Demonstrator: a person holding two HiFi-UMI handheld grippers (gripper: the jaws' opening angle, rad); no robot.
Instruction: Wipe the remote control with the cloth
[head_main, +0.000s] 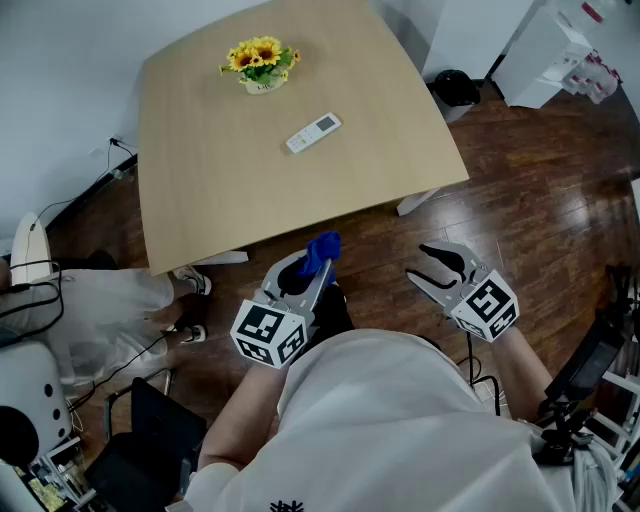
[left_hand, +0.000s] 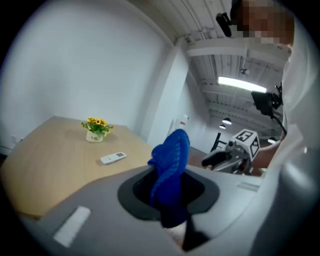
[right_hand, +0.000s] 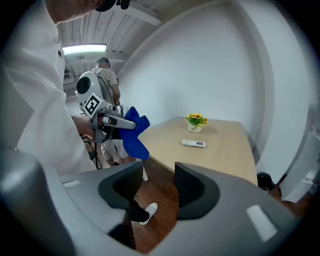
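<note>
A white remote control (head_main: 314, 133) (left_hand: 113, 158) (right_hand: 193, 143) lies on the light wooden table (head_main: 220, 190), near the far side. Well short of the table's near edge, my left gripper (head_main: 312, 268) (left_hand: 170, 192) (right_hand: 114, 120) is shut on a bunched blue cloth (head_main: 322, 248) (left_hand: 170, 157) (right_hand: 135, 131), which sticks up out of its jaws. Beside it on the right, my right gripper (head_main: 418, 262) (right_hand: 159, 187) (left_hand: 227, 158) hangs over the dark wood floor. Its jaws stand a little apart with nothing between them. Both grippers are away from the remote.
A small pot of yellow flowers (head_main: 261, 64) (left_hand: 96, 129) (right_hand: 195, 121) stands on the table behind the remote. A black bin (head_main: 456, 87) and a white cabinet (head_main: 545, 50) stand beyond the table's right corner. Cables and gear (head_main: 60, 330) crowd the floor at left.
</note>
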